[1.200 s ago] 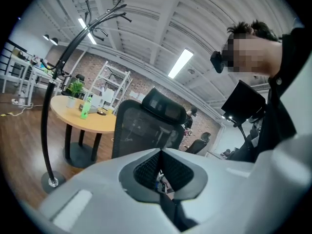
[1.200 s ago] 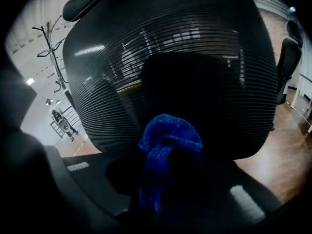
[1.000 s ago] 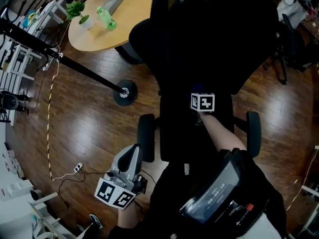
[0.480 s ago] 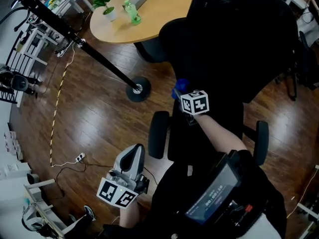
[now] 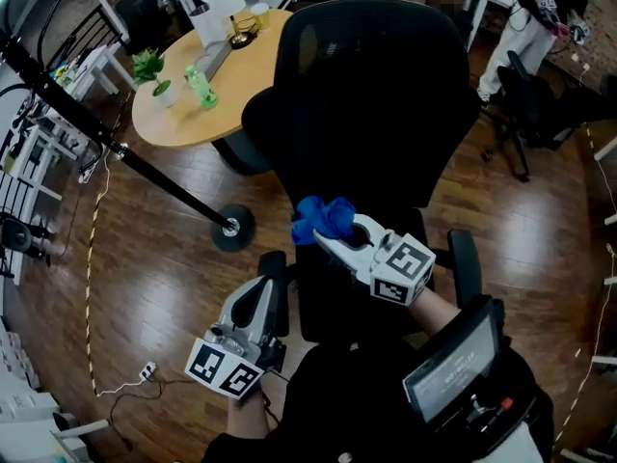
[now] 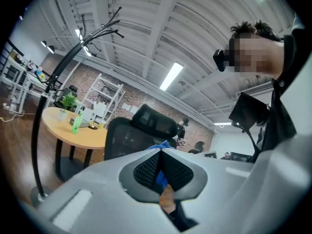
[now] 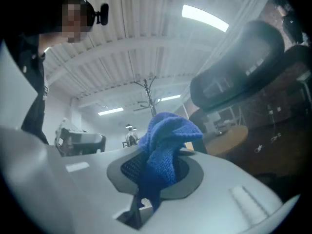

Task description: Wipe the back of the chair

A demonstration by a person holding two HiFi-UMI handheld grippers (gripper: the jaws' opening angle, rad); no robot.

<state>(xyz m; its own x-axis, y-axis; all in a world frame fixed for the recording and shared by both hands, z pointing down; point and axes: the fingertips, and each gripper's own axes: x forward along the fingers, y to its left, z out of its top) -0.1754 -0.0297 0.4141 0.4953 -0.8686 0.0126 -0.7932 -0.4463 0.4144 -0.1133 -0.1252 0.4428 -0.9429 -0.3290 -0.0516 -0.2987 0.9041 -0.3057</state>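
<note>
One blue cloth [image 5: 323, 217] pinched between the closed jaws of the right claw [image 5: 326, 237], bunched above them, right at the lower back of the black chair [image 5: 376, 95]; contact not clear. Left claw [image 5: 262, 299] lower, left of the chair, jaws pressed together on nothing. Round table [image 5: 183, 114] beyond.

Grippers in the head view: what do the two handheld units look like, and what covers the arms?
The left gripper and right gripper are light grey moulded shells tapering to two jaws lined with black textured pads. Each carries a white cube with black square markers. No cables show. The person's clothing is black.
</note>
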